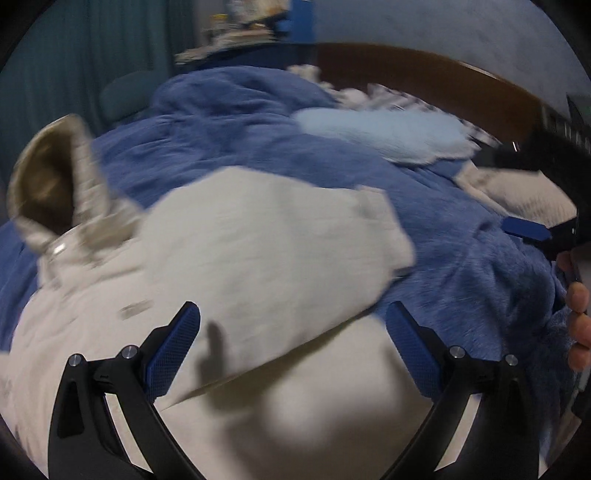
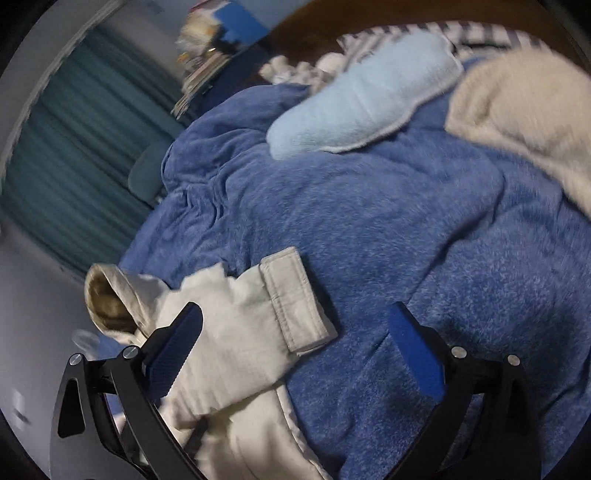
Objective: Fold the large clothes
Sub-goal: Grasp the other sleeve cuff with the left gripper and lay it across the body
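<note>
A cream hooded jacket (image 1: 236, 258) lies on a blue fleece blanket (image 1: 258, 140) on a bed. One sleeve is folded across its body, and its hood (image 1: 51, 184) stands open at the left. My left gripper (image 1: 293, 325) is open and empty just above the jacket's body. In the right wrist view the jacket's sleeve (image 2: 236, 332) with its ribbed cuff (image 2: 295, 299) lies across the blanket (image 2: 369, 221), and the hood (image 2: 110, 299) is at the left. My right gripper (image 2: 295, 325) is open and empty above the cuff. It also shows in the left wrist view (image 1: 535, 232) at the right edge.
A light blue pillow (image 2: 362, 99) and a cream blanket (image 2: 524, 118) lie at the head of the bed. The brown headboard (image 1: 424, 74) runs behind them. A cluttered shelf (image 1: 240, 33) and teal curtains (image 2: 74, 155) stand at the left. A hand (image 1: 578, 321) holds the right gripper.
</note>
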Motion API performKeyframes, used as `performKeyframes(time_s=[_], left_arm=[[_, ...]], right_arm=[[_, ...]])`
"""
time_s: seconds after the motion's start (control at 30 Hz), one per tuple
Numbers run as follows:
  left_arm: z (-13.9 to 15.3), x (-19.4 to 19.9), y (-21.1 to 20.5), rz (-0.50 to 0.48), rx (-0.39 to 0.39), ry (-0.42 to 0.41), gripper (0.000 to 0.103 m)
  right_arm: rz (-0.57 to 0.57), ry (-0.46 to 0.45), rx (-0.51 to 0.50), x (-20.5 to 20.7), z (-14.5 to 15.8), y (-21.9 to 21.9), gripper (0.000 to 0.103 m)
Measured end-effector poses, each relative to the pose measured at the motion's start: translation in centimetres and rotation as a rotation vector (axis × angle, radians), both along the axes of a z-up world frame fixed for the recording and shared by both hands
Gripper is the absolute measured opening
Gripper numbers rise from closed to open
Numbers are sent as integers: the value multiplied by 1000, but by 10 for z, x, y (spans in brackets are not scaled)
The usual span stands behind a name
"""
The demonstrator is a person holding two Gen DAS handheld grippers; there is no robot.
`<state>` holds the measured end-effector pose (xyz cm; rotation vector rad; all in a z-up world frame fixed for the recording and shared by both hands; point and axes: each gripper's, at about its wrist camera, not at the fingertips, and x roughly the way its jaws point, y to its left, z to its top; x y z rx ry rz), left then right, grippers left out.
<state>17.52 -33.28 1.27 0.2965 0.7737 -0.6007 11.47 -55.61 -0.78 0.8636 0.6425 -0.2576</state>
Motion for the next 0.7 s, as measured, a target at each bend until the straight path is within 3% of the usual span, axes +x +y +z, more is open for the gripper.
performKeyframes(time_s=[0.07, 0.23, 0.37, 0.4, 0.43, 0.47, 0.5, 0.57, 0.6, 0.7], left_arm=[[-11, 2, -27, -45, 31, 9, 97], [-54, 16, -67, -74, 255, -30, 92], [-80, 16, -72, -109, 386, -72, 83], [-82, 16, -71, -111, 392, -77, 74], [-81, 17, -70, -109, 390, -76, 68], [-79, 19, -70, -109, 379, -73, 52], [-75, 20, -67, -96, 369, -84, 29], [-65, 24, -60, -89, 321, -79, 15], [-56, 27, -52, -80, 260, -59, 11], [-30, 30, -26, -43, 118, -27, 8]], right_arm=[[-21, -10, 31, -1, -2, -9, 96], [-29, -34, 89, -2, -7, -17, 96], [-13, -46, 95, 2, -5, -12, 96], [-7, -45, 96, 4, -5, -10, 96], [-3, -46, 98, 5, -5, -9, 96], [3, -46, 98, 6, -5, -7, 96], [7, -45, 95, 7, -5, -6, 96], [6, -44, 88, 7, -3, -5, 96], [3, -45, 86, 6, -3, -5, 96], [2, -47, 76, 5, -1, -4, 96]])
